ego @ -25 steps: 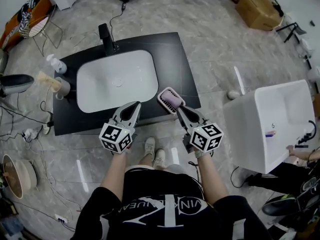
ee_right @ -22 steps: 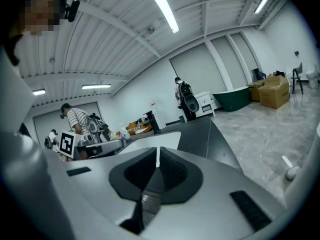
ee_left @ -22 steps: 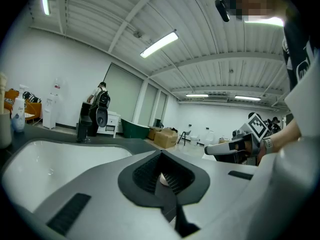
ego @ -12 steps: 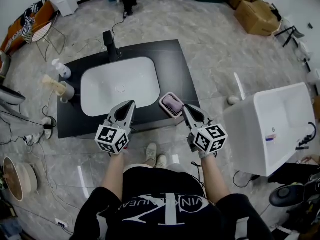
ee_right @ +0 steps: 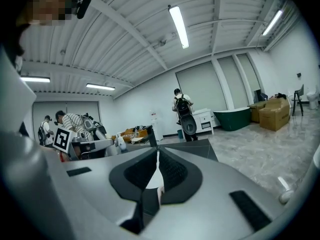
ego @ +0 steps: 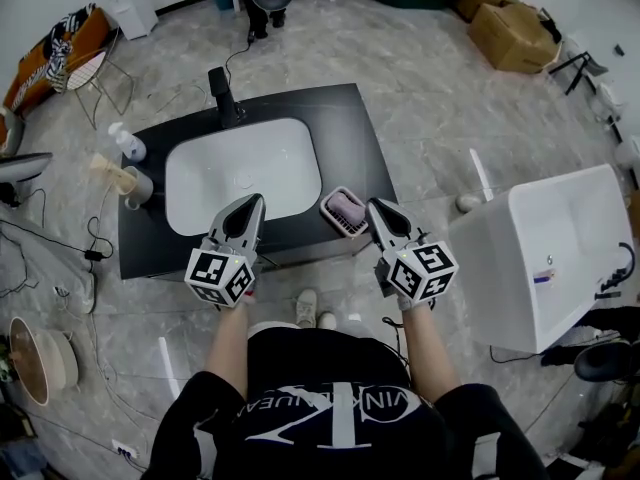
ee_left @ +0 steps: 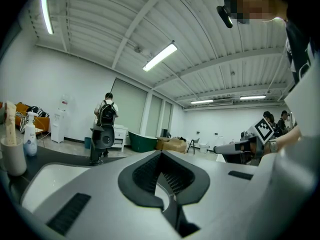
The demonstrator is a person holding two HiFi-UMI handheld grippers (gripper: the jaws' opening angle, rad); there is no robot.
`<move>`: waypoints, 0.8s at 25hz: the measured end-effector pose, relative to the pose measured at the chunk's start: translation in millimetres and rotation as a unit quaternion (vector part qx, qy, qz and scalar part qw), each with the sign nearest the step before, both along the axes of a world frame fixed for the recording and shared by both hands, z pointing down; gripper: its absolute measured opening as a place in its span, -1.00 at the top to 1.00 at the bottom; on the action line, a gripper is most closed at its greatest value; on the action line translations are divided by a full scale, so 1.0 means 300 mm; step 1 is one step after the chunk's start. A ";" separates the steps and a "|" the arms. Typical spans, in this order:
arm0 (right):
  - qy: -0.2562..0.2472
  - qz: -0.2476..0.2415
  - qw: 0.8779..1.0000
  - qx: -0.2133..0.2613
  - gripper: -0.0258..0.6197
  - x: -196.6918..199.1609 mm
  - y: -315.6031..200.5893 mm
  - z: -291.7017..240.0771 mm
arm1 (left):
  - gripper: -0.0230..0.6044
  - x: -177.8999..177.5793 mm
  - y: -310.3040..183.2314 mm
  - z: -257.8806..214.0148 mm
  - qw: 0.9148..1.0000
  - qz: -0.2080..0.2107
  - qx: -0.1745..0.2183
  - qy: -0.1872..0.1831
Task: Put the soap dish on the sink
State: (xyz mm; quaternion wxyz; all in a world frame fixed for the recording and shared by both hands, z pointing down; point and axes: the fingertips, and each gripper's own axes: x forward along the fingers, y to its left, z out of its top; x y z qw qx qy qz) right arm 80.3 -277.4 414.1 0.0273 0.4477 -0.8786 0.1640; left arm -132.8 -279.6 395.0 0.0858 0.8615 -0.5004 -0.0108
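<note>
The soap dish (ego: 345, 211) is a small white slotted tray with a purple bar in it. It hangs over the front right part of the black counter (ego: 345, 133), level with the white basin (ego: 238, 175). My right gripper (ego: 371, 209) is shut on the dish's right rim; in the right gripper view a pale sliver shows between its closed jaws (ee_right: 158, 149). My left gripper (ego: 255, 201) is shut and holds nothing, over the counter's front edge near the basin. In the left gripper view its jaws (ee_left: 160, 153) meet at the tips.
A black faucet (ego: 221, 91) stands behind the basin. A spray bottle (ego: 127, 140) and a cup (ego: 137, 184) sit at the counter's left end. A large white tub (ego: 545, 253) stands to the right, cardboard boxes (ego: 512, 23) beyond it, and cables lie on the floor at the left.
Both grippers have risen together. The soap dish has stayed at the right gripper's tip and come up with it. The jaws of both look the same as before.
</note>
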 end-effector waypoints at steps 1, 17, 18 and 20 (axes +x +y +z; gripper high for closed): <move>-0.001 0.000 1.000 0.002 0.82 -0.001 -0.002 -0.004 | 0.88 -0.003 -0.001 -0.005 1.000 -0.001 0.002 0.001; -0.004 0.000 1.000 0.021 0.82 0.006 -0.048 -0.048 | 0.88 -0.025 -0.049 -0.092 0.999 -0.021 0.030 0.001; -0.004 0.000 1.000 0.021 0.82 0.009 -0.049 -0.050 | 0.88 -0.023 -0.051 -0.095 0.999 -0.022 0.031 0.000; -0.004 0.001 1.000 0.021 0.82 0.016 -0.052 -0.050 | 0.88 -0.017 -0.055 -0.098 0.999 -0.022 0.032 0.000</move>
